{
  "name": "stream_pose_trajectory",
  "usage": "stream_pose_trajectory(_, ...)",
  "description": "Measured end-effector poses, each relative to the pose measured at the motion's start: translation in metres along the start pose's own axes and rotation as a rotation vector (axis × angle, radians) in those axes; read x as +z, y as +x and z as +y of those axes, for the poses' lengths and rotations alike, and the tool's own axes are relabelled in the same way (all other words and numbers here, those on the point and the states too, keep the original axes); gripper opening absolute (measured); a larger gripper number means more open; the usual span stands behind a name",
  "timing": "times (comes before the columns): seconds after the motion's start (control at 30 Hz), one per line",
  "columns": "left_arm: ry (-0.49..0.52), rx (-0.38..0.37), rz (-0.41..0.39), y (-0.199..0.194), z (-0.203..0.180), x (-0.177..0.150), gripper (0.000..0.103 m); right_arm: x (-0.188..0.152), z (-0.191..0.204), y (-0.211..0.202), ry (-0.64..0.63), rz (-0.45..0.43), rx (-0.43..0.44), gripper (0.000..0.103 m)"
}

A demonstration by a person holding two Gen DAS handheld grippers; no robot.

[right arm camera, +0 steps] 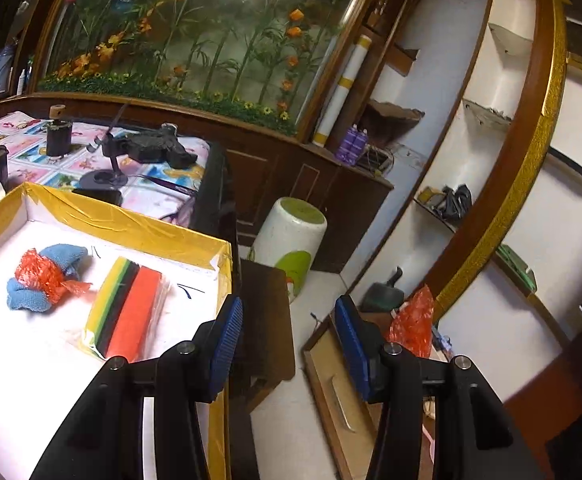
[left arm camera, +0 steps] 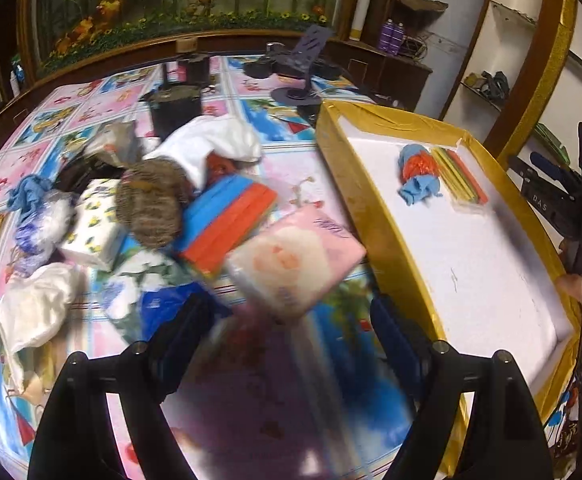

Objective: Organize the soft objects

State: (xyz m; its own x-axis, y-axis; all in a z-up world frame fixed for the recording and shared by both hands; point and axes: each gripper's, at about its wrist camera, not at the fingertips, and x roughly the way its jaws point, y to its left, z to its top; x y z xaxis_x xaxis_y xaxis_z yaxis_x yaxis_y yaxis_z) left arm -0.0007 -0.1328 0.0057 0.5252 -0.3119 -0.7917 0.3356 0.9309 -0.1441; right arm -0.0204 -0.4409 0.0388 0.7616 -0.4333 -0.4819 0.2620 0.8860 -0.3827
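A yellow-rimmed box with a white floor stands at the right of the patterned table. Inside lie a blue cloth bundle with red mesh and a striped sponge pack; both also show in the right wrist view, bundle and pack. My left gripper is open, just short of a pink soft packet lying beside the box. Behind it lie a blue-and-orange sponge pack, a brown knitted piece and white cloths. My right gripper is open and empty, past the box's right edge.
More soft things lie at the left: a flowered tissue pack, a cream cloth, a blue rag. Black pots and a stand sit at the table's back. Off the table are a white bin and a wooden drawer.
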Motion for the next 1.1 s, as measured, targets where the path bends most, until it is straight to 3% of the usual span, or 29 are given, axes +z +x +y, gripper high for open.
stream_pose_trajectory(0.17,-0.047,0.010,-0.007,-0.010,0.030,-0.001,0.082,0.018,0.028,0.014,-0.056,-0.034,0.020,0.053)
stream_pose_trajectory(0.27,-0.064,0.018,-0.018,-0.014,0.046,-0.001,0.082,0.026,0.045,0.032,-0.108,-0.008,-0.002,0.055)
stream_pose_trajectory(0.47,-0.073,0.037,-0.025,-0.019,0.070,-0.001,0.082,0.043,0.038,0.059,-0.041,-0.005,-0.055,0.057)
stream_pose_trajectory(0.57,-0.066,0.031,-0.027,-0.021,0.080,-0.001,0.082,0.048,0.038,0.058,-0.020,-0.029,-0.103,0.073)
stream_pose_trajectory(0.67,-0.054,0.007,-0.027,-0.026,0.092,-0.002,0.082,0.047,0.019,0.041,0.100,-0.079,-0.098,0.087)
stream_pose_trajectory(0.8,-0.033,-0.036,-0.043,-0.034,0.109,-0.006,0.082,0.044,-0.012,0.001,0.238,-0.119,-0.084,0.088)
stream_pose_trajectory(0.87,-0.028,-0.064,-0.054,-0.039,0.121,-0.008,0.082,0.041,-0.018,-0.027,0.286,-0.142,-0.037,0.088)
stream_pose_trajectory(0.93,-0.031,-0.087,-0.063,-0.044,0.133,-0.009,0.083,0.038,-0.019,-0.062,0.340,-0.175,0.077,0.089)
stream_pose_trajectory(1.1,0.001,-0.091,-0.093,-0.060,0.162,-0.011,0.083,0.032,0.027,-0.138,0.384,-0.206,0.528,0.099)
